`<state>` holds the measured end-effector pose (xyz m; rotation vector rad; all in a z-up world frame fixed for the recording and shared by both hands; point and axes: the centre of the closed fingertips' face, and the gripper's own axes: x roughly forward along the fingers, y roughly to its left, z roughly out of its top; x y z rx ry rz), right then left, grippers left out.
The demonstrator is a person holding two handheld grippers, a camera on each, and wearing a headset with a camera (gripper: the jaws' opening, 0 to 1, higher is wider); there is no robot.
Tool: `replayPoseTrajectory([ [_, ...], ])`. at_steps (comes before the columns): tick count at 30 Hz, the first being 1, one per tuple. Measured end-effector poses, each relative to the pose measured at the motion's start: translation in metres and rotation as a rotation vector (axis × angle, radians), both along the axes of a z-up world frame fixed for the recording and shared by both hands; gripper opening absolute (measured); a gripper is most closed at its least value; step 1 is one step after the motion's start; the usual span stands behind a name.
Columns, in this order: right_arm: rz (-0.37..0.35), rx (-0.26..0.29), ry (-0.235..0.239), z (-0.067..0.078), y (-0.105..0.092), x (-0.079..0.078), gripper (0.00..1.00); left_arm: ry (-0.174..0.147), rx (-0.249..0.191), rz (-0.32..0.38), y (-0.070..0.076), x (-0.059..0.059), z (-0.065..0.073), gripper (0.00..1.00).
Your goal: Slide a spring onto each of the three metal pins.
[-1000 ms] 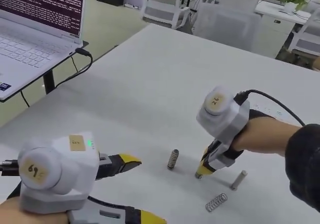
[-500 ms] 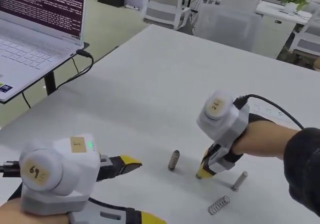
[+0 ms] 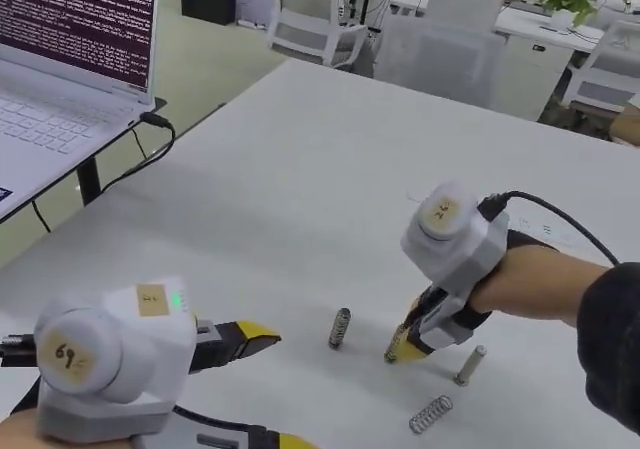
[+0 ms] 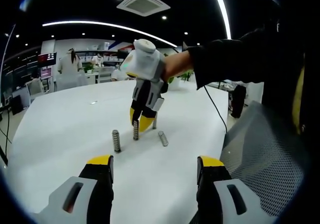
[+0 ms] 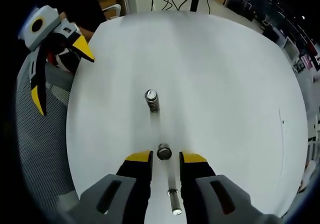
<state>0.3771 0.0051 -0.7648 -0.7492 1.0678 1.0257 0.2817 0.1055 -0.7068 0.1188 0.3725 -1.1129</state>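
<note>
My right gripper points down at the white table and is shut on an upright pin with a spring on it, whose lower end shows under the yellow tips. A second pin wearing a spring stands just left of it. A bare pin lies to the right, and a loose spring lies nearer me. My left gripper hovers open at the near left, holding nothing.
An open laptop sits on a stand to the far left, its cable hanging by the table edge. The right gripper's black cable trails over the table. Office chairs and desks stand beyond the far edge.
The head camera has shifted a little. My right gripper stays at the same pin, with the spring at its tips now easier to see. The left gripper has not moved.
</note>
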Motion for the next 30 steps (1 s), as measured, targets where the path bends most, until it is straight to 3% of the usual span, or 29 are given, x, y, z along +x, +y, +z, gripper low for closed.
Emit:
replayPoseTrajectory([
  [13, -0.06, 0.081, -0.086, 0.035, -0.007, -0.01, 0.2, -0.009, 0.014, -0.015, -0.004, -0.004, 0.003, 0.63],
  [18, -0.064, 0.09, -0.1, 0.042, -0.013, -0.02, 0.2, -0.009, 0.016, -0.022, -0.006, -0.004, 0.002, 0.63],
  [24, -0.046, 0.092, -0.099, 0.041, -0.018, -0.039, 0.2, -0.012, 0.018, -0.028, -0.008, -0.004, 0.003, 0.63],
  [30, -0.002, 0.059, -0.068, 0.026, -0.024, -0.058, 0.2, -0.011, 0.016, -0.035, -0.009, -0.005, 0.003, 0.62],
])
